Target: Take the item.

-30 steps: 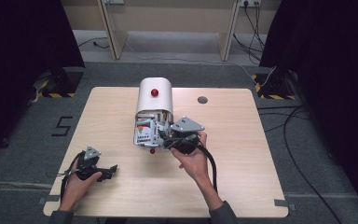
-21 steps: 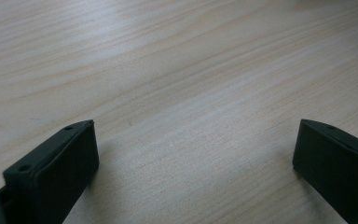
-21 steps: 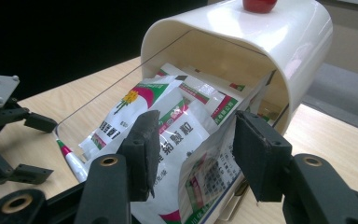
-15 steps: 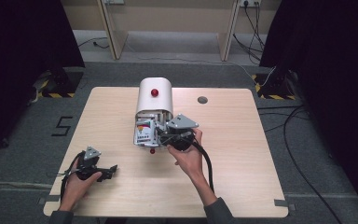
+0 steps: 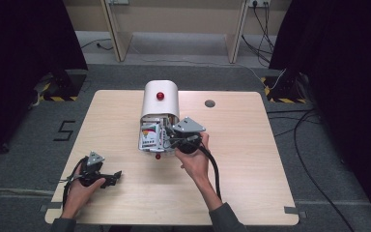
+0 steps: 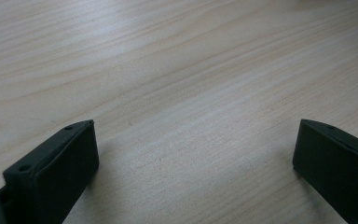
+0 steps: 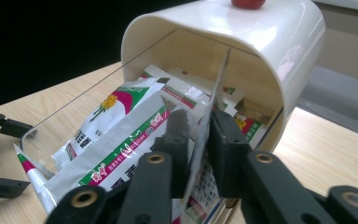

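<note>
Right tongs (image 7: pixel 196 140) clamped on a sachet (image 7: pixel 204 126) at the white dispenser (image 5: pixel 160 99) mouth, not extracted; left tongs (image 6: pixel 193 154) released on counter (image 5: pixel 251 145)

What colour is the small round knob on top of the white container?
Red. The knob on the container shows best in the high view.

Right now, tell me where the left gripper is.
In the high view the left gripper lies low on the table near its front-left corner, jaws open, well apart from the white container at centre.
</note>
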The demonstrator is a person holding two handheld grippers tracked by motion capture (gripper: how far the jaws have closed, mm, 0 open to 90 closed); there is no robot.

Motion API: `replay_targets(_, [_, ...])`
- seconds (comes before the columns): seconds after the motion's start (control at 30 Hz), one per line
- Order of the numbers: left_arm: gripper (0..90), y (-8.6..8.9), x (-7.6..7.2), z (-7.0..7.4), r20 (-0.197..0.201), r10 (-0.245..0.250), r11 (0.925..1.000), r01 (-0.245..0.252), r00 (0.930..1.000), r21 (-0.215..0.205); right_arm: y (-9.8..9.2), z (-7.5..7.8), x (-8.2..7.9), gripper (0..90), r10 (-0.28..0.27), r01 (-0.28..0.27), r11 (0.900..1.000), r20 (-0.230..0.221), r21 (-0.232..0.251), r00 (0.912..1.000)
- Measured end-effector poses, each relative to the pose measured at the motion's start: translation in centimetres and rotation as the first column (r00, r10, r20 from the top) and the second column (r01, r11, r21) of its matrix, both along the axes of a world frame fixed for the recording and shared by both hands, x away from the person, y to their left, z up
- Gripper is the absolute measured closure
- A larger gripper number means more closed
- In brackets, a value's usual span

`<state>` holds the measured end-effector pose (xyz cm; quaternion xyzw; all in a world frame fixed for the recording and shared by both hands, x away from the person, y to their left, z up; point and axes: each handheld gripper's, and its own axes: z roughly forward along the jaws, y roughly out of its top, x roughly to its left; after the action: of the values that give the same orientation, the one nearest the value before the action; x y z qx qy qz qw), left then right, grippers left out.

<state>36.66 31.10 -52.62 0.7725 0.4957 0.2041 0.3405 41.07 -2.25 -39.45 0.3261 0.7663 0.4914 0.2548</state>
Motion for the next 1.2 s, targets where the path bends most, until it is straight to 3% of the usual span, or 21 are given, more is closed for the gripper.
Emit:
replay_targets(0.1, [0.0,0.0,0.0,0.0,0.0,0.0,1.0,0.0,1.0,0.001,-0.1,0.3,-0.3,85.6,0.01,-0.01,1.0,0.023,0.012,0.9997])
replay_targets(0.77, [0.0,0.0,0.0,0.0,0.0,-0.001,1.0,0.001,1.0,0.0,-0.7,2.1,-2.1,87.6,0.075,-0.076,0.997,0.077,0.009,0.9942])
replay_targets(1.2, [0.0,0.0,0.0,0.0,0.0,0.0,1.0,0.0,1.0,0.0,-2.3,3.1,-2.5,87.7,0.075,-0.079,0.996,0.099,0.041,0.9923])
